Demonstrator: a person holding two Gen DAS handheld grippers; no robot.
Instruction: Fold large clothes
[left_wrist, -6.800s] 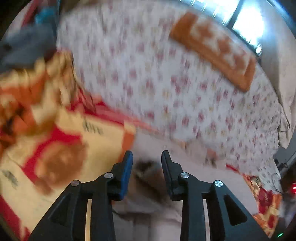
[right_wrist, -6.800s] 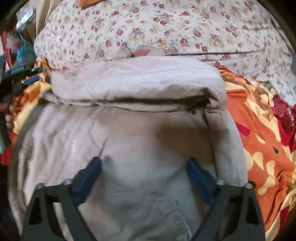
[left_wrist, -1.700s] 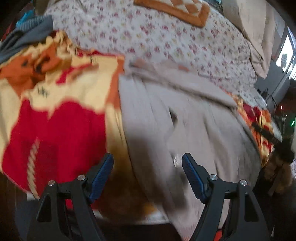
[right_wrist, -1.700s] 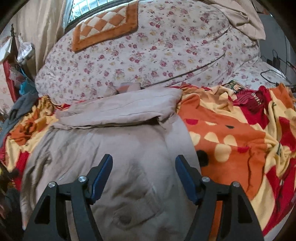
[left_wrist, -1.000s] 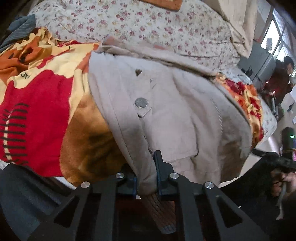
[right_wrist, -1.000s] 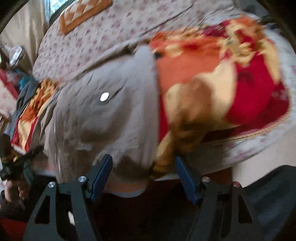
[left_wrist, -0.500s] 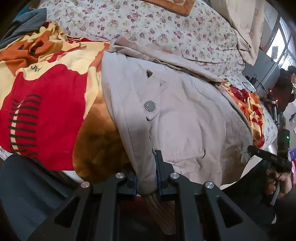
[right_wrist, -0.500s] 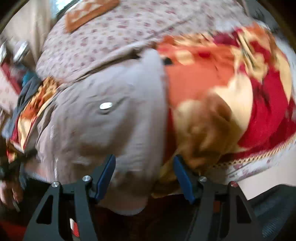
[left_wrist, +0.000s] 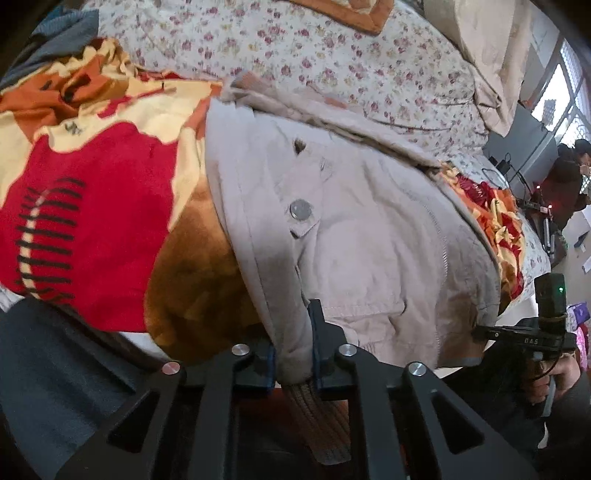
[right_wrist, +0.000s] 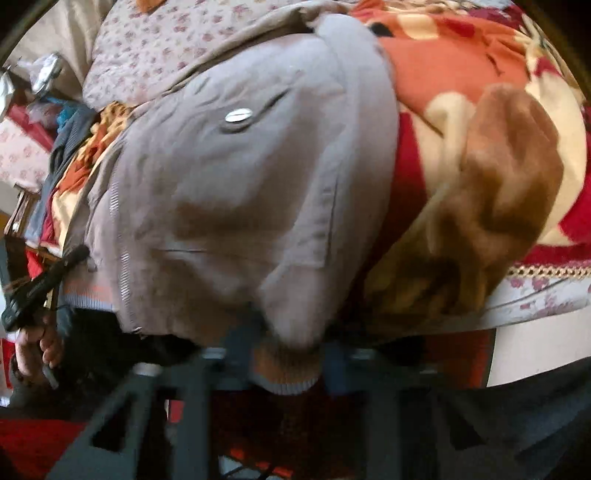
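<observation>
At the bed's near edge, beige jacket (left_wrist: 354, 221) hem clenched in left tongs (left_wrist: 293, 354) and seemingly right tongs (right_wrist: 291, 354); thick hem could slip if lifted unevenly.

A bed (left_wrist: 369, 74) carries a red-orange blanket (left_wrist: 92, 192) and beige jacket (left_wrist: 369, 240)

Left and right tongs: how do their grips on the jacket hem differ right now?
The left tongs are sharply seen, shut on the beige jacket at its hem corner beside the red blanket. The right tongs are blurred; fabric bulges between the fingers, but whether they are clamped cannot be told. Left grips the corner near one snap button, right the opposite corner. Both sit at the ribbed hem.
</observation>
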